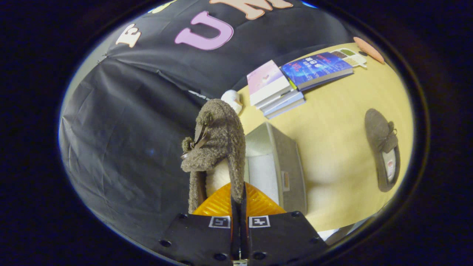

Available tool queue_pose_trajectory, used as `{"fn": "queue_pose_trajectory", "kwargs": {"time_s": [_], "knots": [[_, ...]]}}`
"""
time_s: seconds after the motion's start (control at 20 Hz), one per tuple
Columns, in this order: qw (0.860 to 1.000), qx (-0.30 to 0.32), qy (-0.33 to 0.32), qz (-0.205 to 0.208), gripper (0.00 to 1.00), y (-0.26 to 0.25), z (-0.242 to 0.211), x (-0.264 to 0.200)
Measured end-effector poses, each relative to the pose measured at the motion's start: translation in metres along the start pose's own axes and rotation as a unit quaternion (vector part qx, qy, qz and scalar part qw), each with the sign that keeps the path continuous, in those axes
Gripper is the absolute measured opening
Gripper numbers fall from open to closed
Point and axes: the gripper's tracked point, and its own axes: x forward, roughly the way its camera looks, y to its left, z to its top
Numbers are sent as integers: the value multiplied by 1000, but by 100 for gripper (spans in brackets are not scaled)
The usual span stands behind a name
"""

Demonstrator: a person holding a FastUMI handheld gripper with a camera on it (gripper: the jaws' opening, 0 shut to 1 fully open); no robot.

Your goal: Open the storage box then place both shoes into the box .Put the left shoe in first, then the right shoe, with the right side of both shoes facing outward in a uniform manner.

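Shoe (218,147) one hangs in my gripper (238,201), lifted off the table (340,147) with its toe pointing away from me and the bow on the side toward the cloth wall. My fingers are drawn almost together, pinching the fuzzy collar of the shoe's heel rim between them; the pale lining shows just beside the pinch.

Just to the right of the held shoe, and below it, stands the storage box (284,166): grey fabric, lid already off or folded back, its white interior exposed. The shoe partly overlaps the box's near wall from my viewpoint, so I judge I am above or just short of the opening, not yet inside it.

Procedure for this step, as I judge it:
1. Carry the shoe right until it is over the white interior.
2. Turn the wrist so the shoe's right side faces the box's outer face.
3. Lower until the sole rests on the floor of the box, against one wall, leaving room for the second.
4. Only then spread the fingers.

Further right, well apart from the box, the other shoe (384,151) lies on the table. Beyond the box sits a stack of books (281,92).
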Motion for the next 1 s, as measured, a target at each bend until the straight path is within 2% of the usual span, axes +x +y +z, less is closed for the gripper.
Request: {"fn": "queue_pose_trajectory", "kwargs": {"time_s": [0.15, 0.65, 1.0], "knots": [[1000, 5, 16, -17, 5, 0, -26, 16], [995, 35, 34, -92, 5, -14, -71, 64], [988, 23, 61, -138, 5, -23, -97, 107]]}}
